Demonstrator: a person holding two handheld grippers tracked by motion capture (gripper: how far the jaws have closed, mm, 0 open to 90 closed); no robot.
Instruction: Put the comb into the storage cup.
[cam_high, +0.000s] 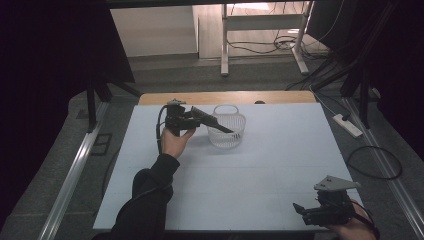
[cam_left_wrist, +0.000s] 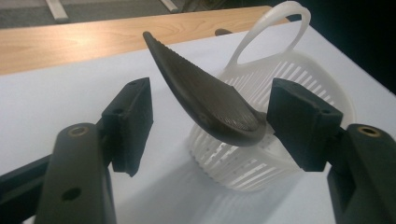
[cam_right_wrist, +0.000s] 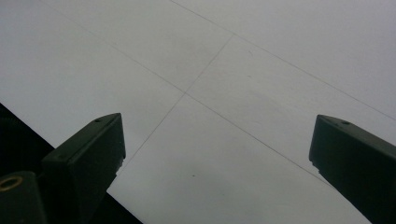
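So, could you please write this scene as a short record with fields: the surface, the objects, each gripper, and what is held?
surface: white table with a wooden strip along its far edge
basket: white slotted plastic basket with a loop handle, upright on the table
dark object: flat, ribbed, shoe-horn-like piece, tilted, lower end over the basket's rim
left gripper: jaws apart on either side of the dark object; right pad at its lower end, left pad clear of it
right gripper: open above bare table at the near right corner
held: grip on the dark object cannot be confirmed
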